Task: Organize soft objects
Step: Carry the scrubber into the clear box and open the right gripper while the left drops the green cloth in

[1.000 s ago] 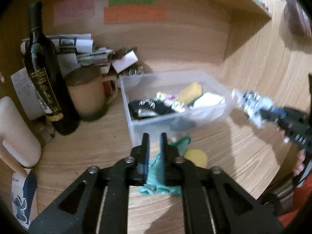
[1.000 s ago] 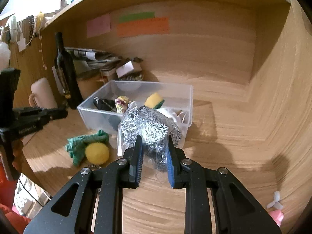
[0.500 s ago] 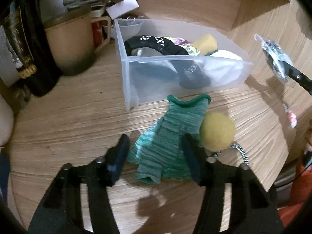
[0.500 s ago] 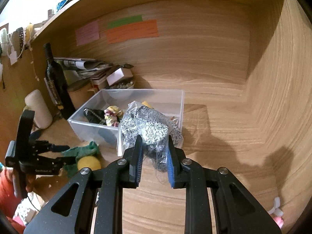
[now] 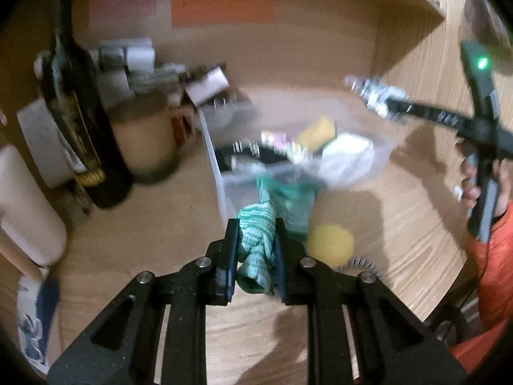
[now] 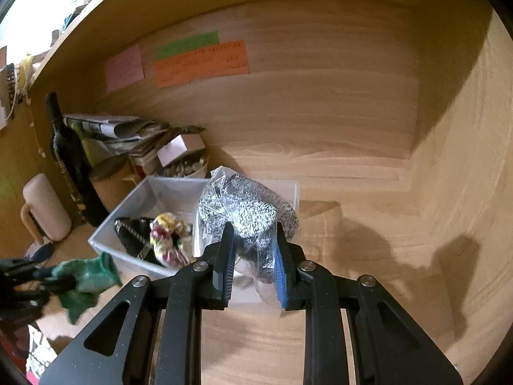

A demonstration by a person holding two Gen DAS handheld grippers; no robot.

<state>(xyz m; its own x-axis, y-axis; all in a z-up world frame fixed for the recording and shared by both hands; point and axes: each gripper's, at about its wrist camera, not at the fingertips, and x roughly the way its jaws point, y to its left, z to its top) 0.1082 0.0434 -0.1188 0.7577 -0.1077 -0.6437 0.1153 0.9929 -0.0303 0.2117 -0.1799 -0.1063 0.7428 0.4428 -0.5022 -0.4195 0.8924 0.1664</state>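
Observation:
My left gripper (image 5: 255, 227) is shut on a green knitted cloth (image 5: 258, 243) and holds it lifted just in front of the clear plastic bin (image 5: 221, 189); the cloth also shows in the right wrist view (image 6: 86, 276). A yellow ball (image 5: 330, 245) lies on the desk beside it. My right gripper (image 6: 251, 234) is shut on a clear bag of black-and-white fabric (image 6: 243, 215), held above the bin's (image 6: 105, 232) right end. The bin holds a black item (image 6: 134, 234), a multicoloured scrunchie (image 6: 166, 234) and a yellow sponge (image 5: 315, 130).
A dark wine bottle (image 5: 80, 122), a brown mug (image 5: 147, 141) and stacked papers (image 6: 125, 131) stand left of the bin. A pale mug (image 6: 46, 208) is at far left. Wooden walls close the back and right. Coloured notes (image 6: 202, 62) hang on the back wall.
My left gripper closed on the green cloth and lifted it toward the bin. My right gripper rose with the bag and moved over the bin.

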